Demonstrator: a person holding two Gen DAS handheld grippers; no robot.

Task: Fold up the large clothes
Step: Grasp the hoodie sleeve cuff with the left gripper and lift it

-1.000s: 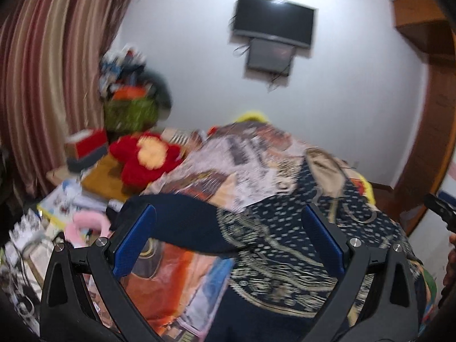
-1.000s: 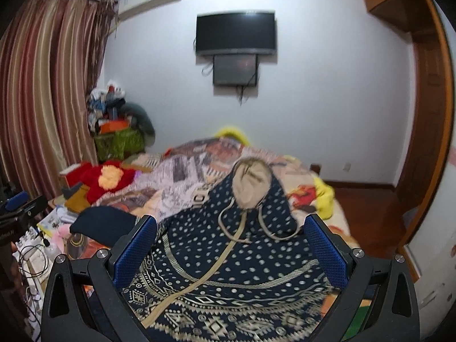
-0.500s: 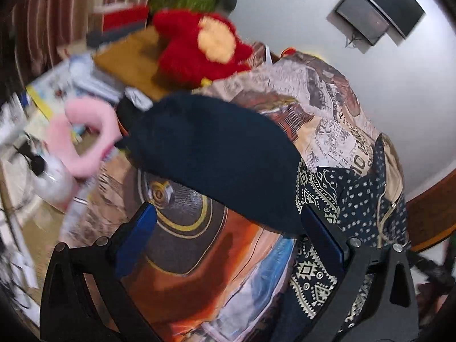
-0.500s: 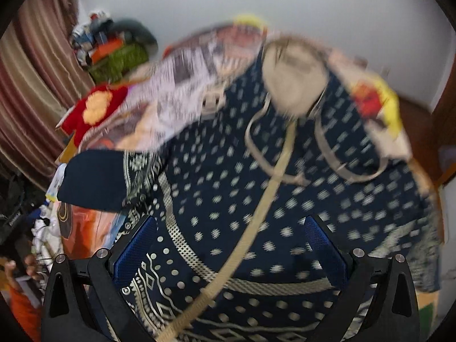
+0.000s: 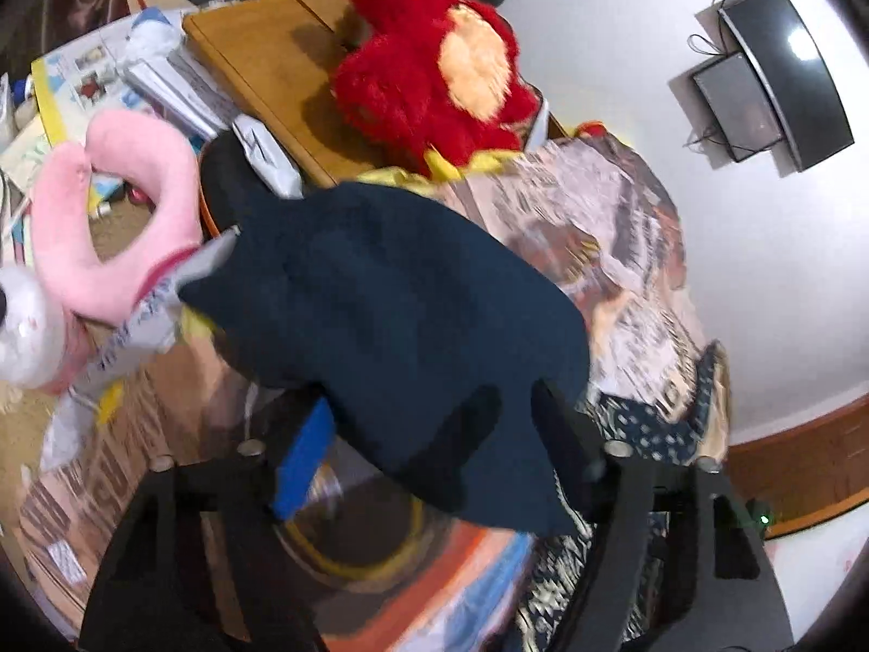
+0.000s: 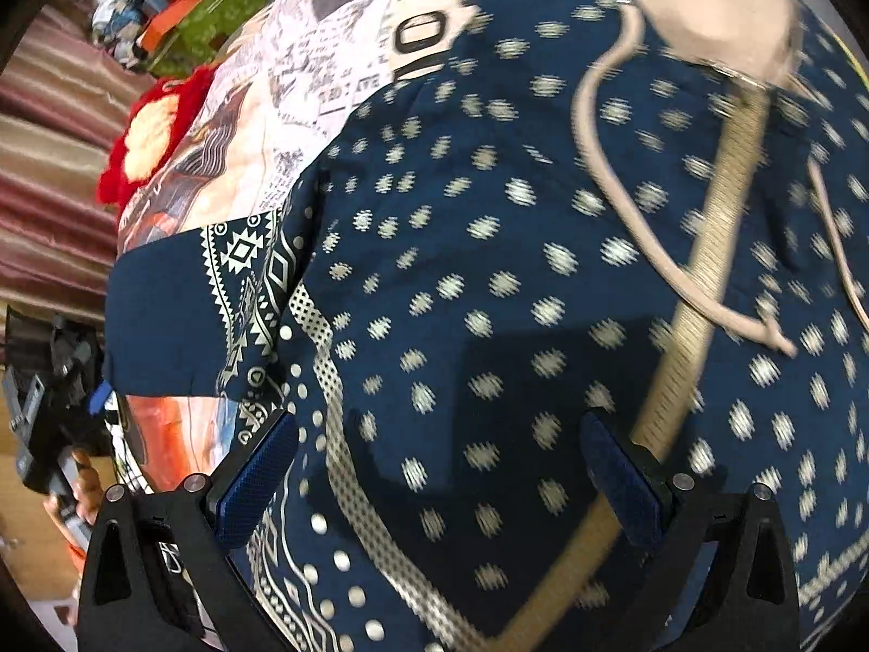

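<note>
A large navy hooded garment (image 6: 543, 271) with a white dotted pattern, beige hood (image 6: 706, 11) and drawstrings lies spread on the bed. Its plain navy sleeve (image 5: 391, 315) stretches out to the left over the bed's edge. My left gripper (image 5: 429, 445) is open, its fingers straddling the near end of that sleeve, right at the cloth. My right gripper (image 6: 434, 467) is open, low over the garment's body near the patterned border, with the cloth between its fingers. The left gripper also shows at the far left of the right wrist view (image 6: 49, 407).
The bed has a printed cover (image 5: 614, 228). To its left a wooden table (image 5: 271, 65) holds a red plush toy (image 5: 434, 76), papers and a pink neck pillow (image 5: 108, 206). A wall TV (image 5: 782, 76) hangs beyond. Striped curtains (image 6: 49, 163) are at the left.
Both grippers have tilted down and moved in close to the garment. The left has come onto the sleeve's end; the right has dropped onto the garment's body. Both stay open.
</note>
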